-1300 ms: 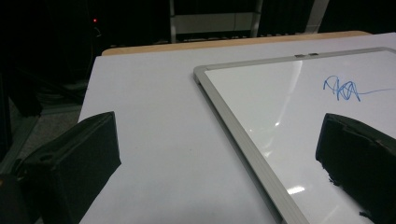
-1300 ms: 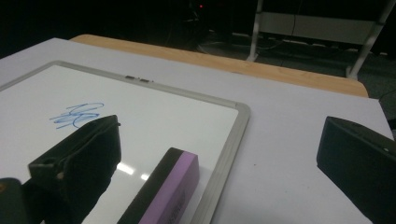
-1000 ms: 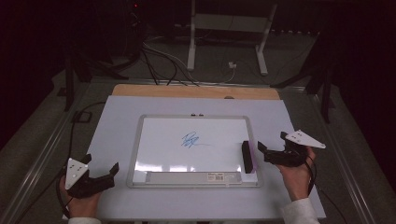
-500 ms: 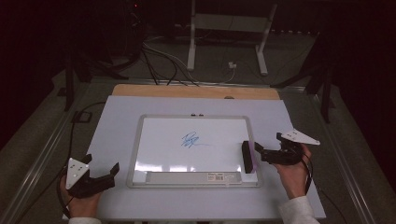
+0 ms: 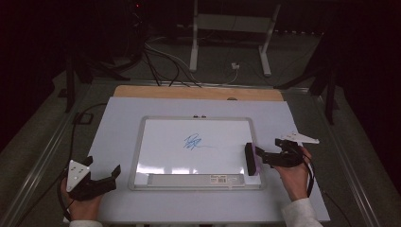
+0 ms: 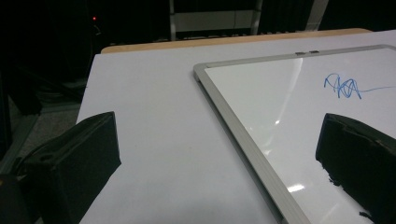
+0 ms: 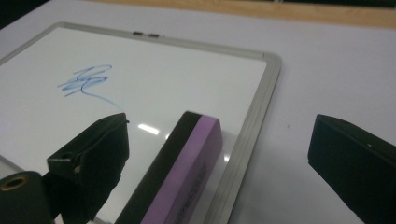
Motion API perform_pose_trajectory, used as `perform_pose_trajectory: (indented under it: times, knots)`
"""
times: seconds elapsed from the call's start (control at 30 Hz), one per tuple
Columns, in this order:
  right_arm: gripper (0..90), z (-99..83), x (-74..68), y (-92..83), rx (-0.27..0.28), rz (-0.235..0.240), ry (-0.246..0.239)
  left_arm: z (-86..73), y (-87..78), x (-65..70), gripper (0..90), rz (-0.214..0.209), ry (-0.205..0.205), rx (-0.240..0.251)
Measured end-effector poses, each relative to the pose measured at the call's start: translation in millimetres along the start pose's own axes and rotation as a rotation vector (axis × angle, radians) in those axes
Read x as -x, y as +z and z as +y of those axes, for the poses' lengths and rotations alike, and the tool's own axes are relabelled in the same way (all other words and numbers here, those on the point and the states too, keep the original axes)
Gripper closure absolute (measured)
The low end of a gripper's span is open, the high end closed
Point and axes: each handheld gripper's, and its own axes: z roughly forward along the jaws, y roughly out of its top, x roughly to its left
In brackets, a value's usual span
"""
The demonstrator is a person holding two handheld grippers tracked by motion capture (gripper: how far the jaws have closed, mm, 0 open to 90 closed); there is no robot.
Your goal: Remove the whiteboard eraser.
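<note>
Right gripper [image 5: 259, 157] slid in toward eraser [image 5: 250, 159], jaws just narrowing, eraser between, not pinched yet. Eraser lies along whiteboard's [image 5: 142, 146] right edge, long axis front-to-back. Left gripper [image 5: 112, 176] idle, open.

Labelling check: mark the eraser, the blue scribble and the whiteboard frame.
eraser [image 7: 187, 163], right gripper view, on its purple side.
blue scribble [image 5: 192, 141], high view, middle of the strokes.
whiteboard frame [image 6: 233, 125], left gripper view, on its grey side rail.

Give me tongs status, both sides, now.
Left tongs: open, empty, beside the whiteboard.
Right tongs: open around the eraser, jaws just closing, pads not touching it.
</note>
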Motion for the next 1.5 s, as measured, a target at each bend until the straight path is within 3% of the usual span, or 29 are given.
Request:
perform_pose_trajectory:
  times: [0.13,0.4,0.43,0.47,0.5,0.57,0.63,0.73,1.1,1.5]
  knots:
    - [10.9,-2.6,0.4,3.0,-0.038,0.018,0.019,0.0,0.0,0.0,0.5,0.001,0.0,0.0]
    - [22.0,-9.4,-3.2,9.6,-0.113,0.048,0.011,0.0,0.0,0.1,0.5,0.0,0.0,0.0]
    - [27.9,-11.3,-4.7,10.0,-0.128,0.042,0.002,0.0,0.0,0.1,0.5,0.0,-0.001,-0.001]
    - [27.9,-11.3,-4.7,10.0,-0.128,0.042,0.002,0.0,0.0,0.1,0.5,0.0,-0.001,-0.001]
    - [35.1,-13.0,-5.6,9.6,-0.139,0.042,0.001,0.0,0.0,0.1,0.6,0.0,0.0,-0.001]
    - [38.3,-13.8,-5.6,9.2,-0.146,0.052,0.005,0.0,0.1,0.3,0.5,0.0,0.0,-0.001]
    - [47.4,-16.4,-5.8,8.8,-0.159,0.079,0.008,-0.1,0.2,0.4,0.5,0.0,0.001,-0.002]
    - [53.1,-17.7,-3.8,9.5,-0.165,0.11,0.04,0.0,0.2,0.6,0.5,0.001,0.001,-0.002]
    - [54.1,-18.9,-1.0,12.9,-0.18,0.147,0.085,0.1,0.5,1.3,0.5,0.001,0.002,-0.002]
    - [39.8,-19.2,-6.8,25.2,-0.206,0.194,0.132,0.0,0.1,0.9,0.5,0.002,0.002,-0.003]
